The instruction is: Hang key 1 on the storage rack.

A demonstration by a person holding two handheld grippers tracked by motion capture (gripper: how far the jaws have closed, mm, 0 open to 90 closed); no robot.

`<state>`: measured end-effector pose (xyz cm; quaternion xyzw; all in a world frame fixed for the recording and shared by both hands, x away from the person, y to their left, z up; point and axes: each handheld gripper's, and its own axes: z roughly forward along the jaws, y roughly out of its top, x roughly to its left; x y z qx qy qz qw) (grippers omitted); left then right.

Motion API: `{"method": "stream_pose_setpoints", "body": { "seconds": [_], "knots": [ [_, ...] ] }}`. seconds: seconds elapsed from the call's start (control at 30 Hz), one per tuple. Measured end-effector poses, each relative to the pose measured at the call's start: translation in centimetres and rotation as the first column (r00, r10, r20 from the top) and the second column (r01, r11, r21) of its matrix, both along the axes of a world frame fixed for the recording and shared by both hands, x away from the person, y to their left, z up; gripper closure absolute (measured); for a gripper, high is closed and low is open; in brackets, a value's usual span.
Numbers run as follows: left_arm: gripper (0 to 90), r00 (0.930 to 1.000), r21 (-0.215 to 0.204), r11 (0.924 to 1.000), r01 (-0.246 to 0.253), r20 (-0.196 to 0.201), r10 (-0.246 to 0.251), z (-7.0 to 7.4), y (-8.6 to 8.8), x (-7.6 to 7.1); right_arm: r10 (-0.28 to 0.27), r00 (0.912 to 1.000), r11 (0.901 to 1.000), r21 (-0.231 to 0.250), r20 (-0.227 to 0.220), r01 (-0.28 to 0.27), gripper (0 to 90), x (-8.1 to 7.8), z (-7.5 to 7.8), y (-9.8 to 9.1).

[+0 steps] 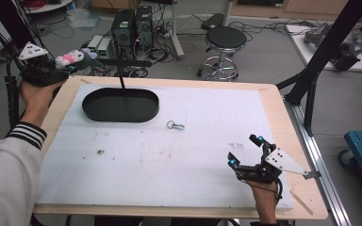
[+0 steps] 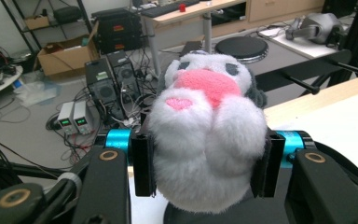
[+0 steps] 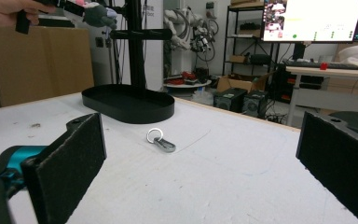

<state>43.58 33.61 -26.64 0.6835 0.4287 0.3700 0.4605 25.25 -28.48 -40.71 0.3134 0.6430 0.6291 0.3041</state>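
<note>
Nearest, at the front right of the white surface point(image 1: 169, 160): right hand-held gripper point(image 1: 246, 150), resting low, jaws spread wide with nothing between them, black pads framing the scene in the right gripper view. Just beyond, near the middle of the surface: small metal key ring with clip point(image 1: 175, 125), lying flat and alone, well apart from both grippers, seen again between the open pads point(image 3: 161, 139). Farther back and to the left: black oval tray point(image 1: 120, 104), shallow-walled, sitting on the surface with a black post point(image 1: 120, 75) rising from it and a crossbar on top. Beyond the tray's left end, raised above the back left corner of the surface: left hand-held gripper point(image 1: 68, 63), gripped by a hand in a striped cuff, jaws partly closed and pressing from both sides on a plush toy point(image 2: 208, 130), white and grey with a pink patch, held clear of the surface and just beside the crossbar. Farthest, on the floor behind: round black stool point(image 1: 225, 40), computer towers and tangled cables.
</note>
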Motion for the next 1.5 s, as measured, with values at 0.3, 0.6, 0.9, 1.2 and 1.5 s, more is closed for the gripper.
{"method": "stream_pose_setpoints", "body": {
  "seconds": [0.3,0.6,0.9,1.2,1.5],
  "knots": [
    [53.2,0.9994,-0.003,0.9998,0.020,-0.030,-0.020,-1.5,-0.9,-0.1,0.002,1.0000,1.0000,-0.001,-0.004,-0.002,0.6,0.0,0.0,0.1],
    [53.2,0.9982,0.033,0.9990,0.031,-0.053,-0.029,-2.4,-1.8,-0.5,0.004,1.0000,1.0000,-0.002,-0.008,-0.004,0.7,0.0,-0.1,0.2],
    [53.7,0.9963,0.055,0.9982,0.023,-0.084,-0.018,-4.2,-2.4,-0.6,0.008,1.0000,1.0000,0.002,0.002,-0.008,0.7,-0.1,-0.1,0.1],
    [54.1,0.9917,0.068,0.9976,0.014,-0.129,-0.005,-6.0,-2.4,-0.6,0.008,0.9999,0.9999,0.008,-0.008,-0.008,0.6,-0.2,0.0,0.1],
    [53.4,0.9893,0.075,0.9972,0.001,-0.145,0.010,-6.4,-2.1,-0.1,0.010,0.9999,0.9999,0.005,-0.004,-0.010,0.6,-0.2,-0.1,0.2]
  ]
}}
